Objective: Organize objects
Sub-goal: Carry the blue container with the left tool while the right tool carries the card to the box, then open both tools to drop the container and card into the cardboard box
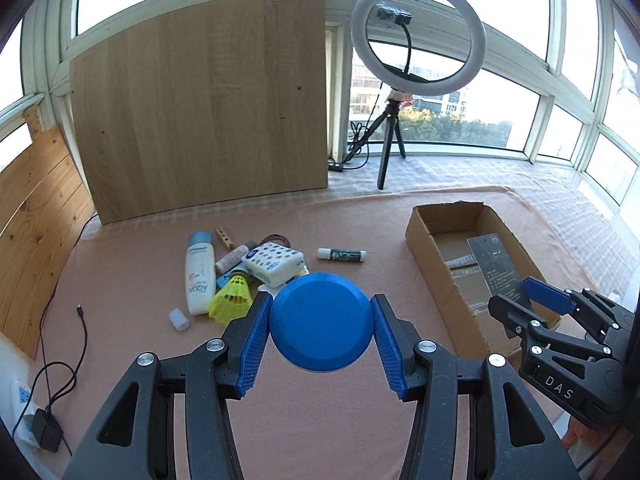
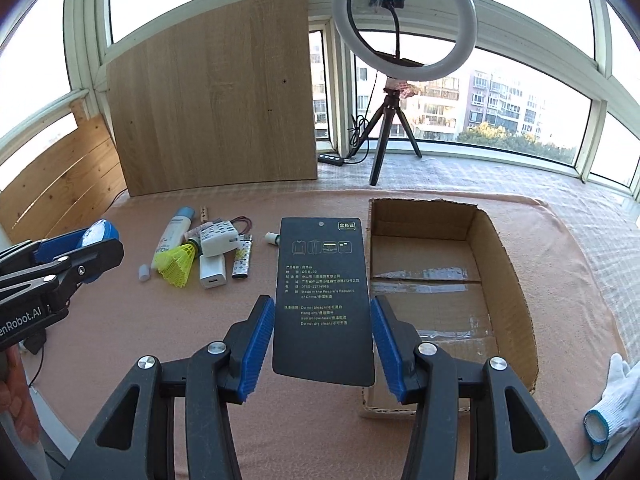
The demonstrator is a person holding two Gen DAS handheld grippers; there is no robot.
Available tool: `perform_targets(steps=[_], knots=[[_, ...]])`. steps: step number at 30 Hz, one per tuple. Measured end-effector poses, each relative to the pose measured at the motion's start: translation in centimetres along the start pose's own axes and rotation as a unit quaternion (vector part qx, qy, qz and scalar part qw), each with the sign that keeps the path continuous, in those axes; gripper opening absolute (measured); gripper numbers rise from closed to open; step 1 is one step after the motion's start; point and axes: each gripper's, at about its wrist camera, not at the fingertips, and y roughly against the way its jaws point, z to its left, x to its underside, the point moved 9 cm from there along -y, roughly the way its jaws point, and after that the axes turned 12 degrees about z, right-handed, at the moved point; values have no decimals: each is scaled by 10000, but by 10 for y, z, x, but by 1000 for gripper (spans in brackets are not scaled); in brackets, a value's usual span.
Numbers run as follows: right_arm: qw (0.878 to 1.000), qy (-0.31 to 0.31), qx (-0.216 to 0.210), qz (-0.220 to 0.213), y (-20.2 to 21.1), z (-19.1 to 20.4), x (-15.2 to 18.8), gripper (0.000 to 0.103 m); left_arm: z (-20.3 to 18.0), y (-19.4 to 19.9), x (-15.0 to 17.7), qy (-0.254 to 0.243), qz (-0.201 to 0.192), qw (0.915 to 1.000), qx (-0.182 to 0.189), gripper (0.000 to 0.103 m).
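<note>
Beside the brown cardboard box, right gripper pinches the stiff, light black card tag edgewise; left gripper clamps a slick round blue plastic lid.

A blue round lid sits clamped between the left fingers; a black printed card stands upright between the right fingers. The open cardboard box lies right of the small-item pile

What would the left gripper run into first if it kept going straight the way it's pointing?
Probably the patterned tissue pack in the clutter pile, just beyond the blue round object held by the left gripper; depth is uncertain.
</note>
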Motion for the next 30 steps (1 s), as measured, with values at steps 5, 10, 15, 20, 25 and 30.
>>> perform_targets(steps=[5,10,15,20,25,30], knots=[[9991,-366,192,36,-5,-48,3,45,-63,-30,-19,-438,98,9984,332,54],[9966,-722,386,126,-15,-99,7,46,-132,-61,-42,-860,99,9938,697,54],[9948,-839,527,238,-28,-133,5,46,-176,-92,-63,-934,76,9908,977,57],[9931,-899,626,424,-36,-149,13,52,-172,-104,-63,-866,11,9931,790,90],[9906,-1070,797,289,-19,-149,14,53,-115,-91,-44,-557,99,9960,697,94],[9962,-681,524,115,-14,-93,-10,54,-18,-71,-6,-47,108,9997,234,96]])
